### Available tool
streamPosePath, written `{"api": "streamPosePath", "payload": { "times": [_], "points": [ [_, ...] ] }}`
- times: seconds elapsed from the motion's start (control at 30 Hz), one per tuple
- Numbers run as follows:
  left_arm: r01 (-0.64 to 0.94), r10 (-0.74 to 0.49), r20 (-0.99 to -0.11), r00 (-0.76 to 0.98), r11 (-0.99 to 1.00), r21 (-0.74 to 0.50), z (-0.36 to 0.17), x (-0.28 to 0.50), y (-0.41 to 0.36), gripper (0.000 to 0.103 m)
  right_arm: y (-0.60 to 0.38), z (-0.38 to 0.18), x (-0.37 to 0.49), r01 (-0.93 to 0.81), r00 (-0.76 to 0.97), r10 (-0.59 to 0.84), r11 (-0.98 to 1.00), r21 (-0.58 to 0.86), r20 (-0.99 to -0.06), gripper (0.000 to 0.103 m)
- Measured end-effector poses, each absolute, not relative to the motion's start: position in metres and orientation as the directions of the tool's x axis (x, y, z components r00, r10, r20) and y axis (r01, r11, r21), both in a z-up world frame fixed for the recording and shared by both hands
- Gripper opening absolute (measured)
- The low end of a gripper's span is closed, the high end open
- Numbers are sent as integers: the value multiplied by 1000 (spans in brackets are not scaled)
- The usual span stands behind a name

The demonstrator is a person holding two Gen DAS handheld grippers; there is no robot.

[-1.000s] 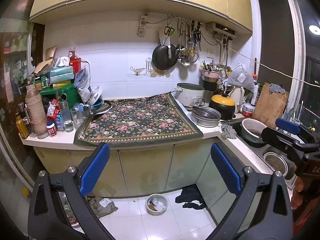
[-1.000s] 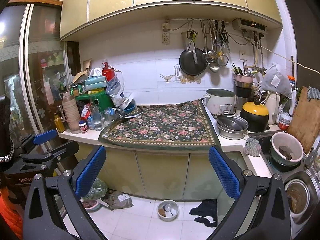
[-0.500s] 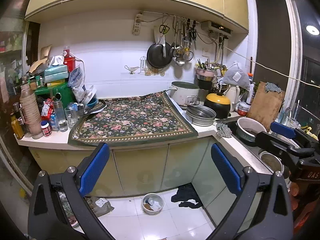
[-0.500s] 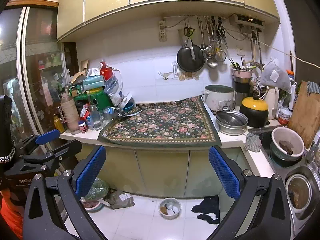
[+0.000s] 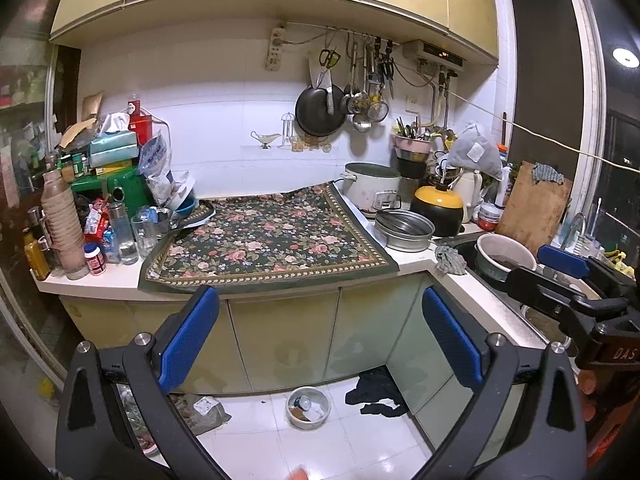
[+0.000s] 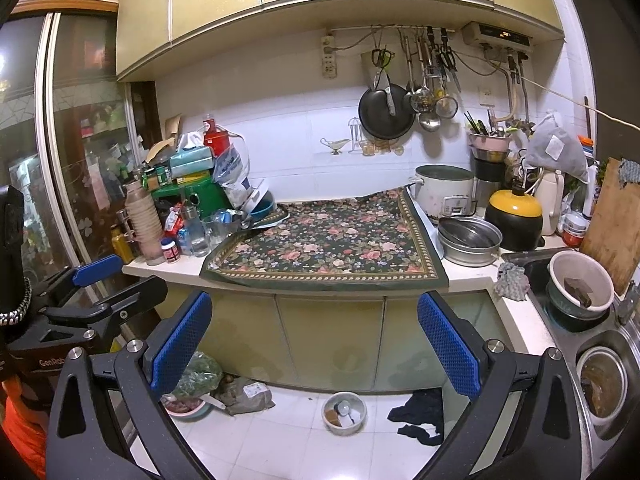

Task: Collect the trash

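My left gripper (image 5: 320, 336) is open and empty, held in the air in front of the cabinet doors. My right gripper (image 6: 314, 338) is open too, with nothing between its blue pads. On the white floor tiles lie a small bowl of scraps (image 5: 308, 407) (image 6: 344, 413), a crumpled brownish bag (image 5: 200, 410) (image 6: 248, 396), a green plastic bag (image 6: 198, 376) and a dark cloth (image 5: 376, 396) (image 6: 420, 412). All of it lies well below and ahead of both grippers. The other gripper shows at the edge of each view: the right one (image 5: 568, 280), the left one (image 6: 100, 284).
A floral cloth (image 5: 272, 240) covers the counter. Bottles, jars and boxes crowd its left end (image 5: 100, 200). Pots, a steel basin (image 5: 404, 230) and a yellow-lidded cooker (image 5: 438, 210) stand at the right. A sink with bowls (image 6: 580, 284) runs along the right side. A glass door (image 6: 80, 160) is on the left.
Both views have drifted slightly back and left, so the counter sits a little lower and smaller. Both grippers stay open and empty.
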State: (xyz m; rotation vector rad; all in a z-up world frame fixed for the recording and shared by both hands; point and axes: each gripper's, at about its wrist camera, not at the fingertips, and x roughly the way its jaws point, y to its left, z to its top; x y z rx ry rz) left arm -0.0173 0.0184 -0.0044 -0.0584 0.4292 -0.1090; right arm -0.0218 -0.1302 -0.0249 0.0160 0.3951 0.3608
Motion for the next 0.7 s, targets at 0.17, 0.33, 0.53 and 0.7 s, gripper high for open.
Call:
{"api": "streamPosePath", "payload": {
  "times": [0.17, 0.33, 0.53, 0.7],
  "points": [
    [89, -116, -410, 905, 992, -84, -4, -15, 17, 102, -127, -23, -19, -348, 858, 354, 934, 86, -373, 102],
    [84, -113, -408, 906, 992, -89, -4, -15, 18, 102, -126, -22, -16, -352, 855, 359, 932, 90, -374, 102],
    [64, -99, -414, 905, 993, -97, -5, -7, 19, 102, -125, -24, -7, -358, 849, 365, 929, 93, -383, 102],
    [41, -80, -425, 901, 994, -100, -7, 9, 19, 102, -126, -26, 6, -357, 841, 370, 928, 109, -396, 102]
  ]
}}
